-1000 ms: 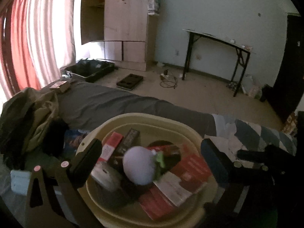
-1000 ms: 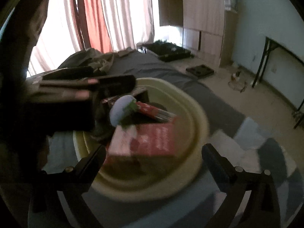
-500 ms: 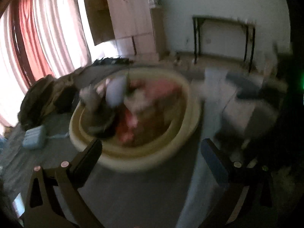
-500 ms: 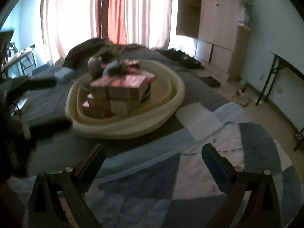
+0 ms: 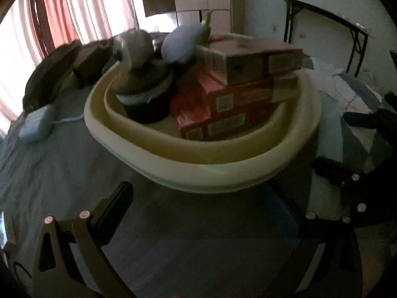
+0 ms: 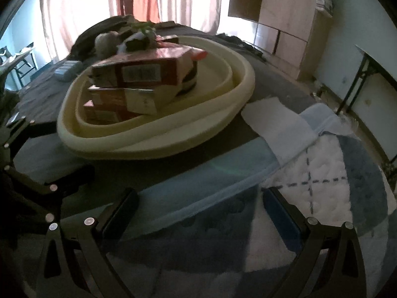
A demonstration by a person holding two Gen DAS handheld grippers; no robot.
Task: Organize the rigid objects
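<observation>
A cream oval basin (image 5: pixel 223 171) sits on the bed, also in the right wrist view (image 6: pixel 158 144). It holds stacked red boxes (image 5: pixel 248 99) (image 6: pixel 139 72), a grey round object (image 5: pixel 134 47) on a dark cup (image 5: pixel 146 99), and a pale blue ball (image 5: pixel 181 42). My left gripper (image 5: pixel 201 213) is open and empty, low over the grey sheet just in front of the basin. My right gripper (image 6: pixel 201 211) is open and empty over the quilt, in front of the basin's right side.
A pale blue pouch (image 5: pixel 37 124) lies left of the basin. Dark clothes (image 5: pixel 54 69) are piled behind it. A blue-and-white quilt (image 6: pixel 322 173) covers the bed's right part. A wooden wardrobe (image 6: pixel 285 19) and a black-legged table (image 5: pixel 330 19) stand beyond the bed.
Both grippers have pulled back from above the basin and dropped low in front of it. The basin's contents look unchanged. Both stay open and empty.
</observation>
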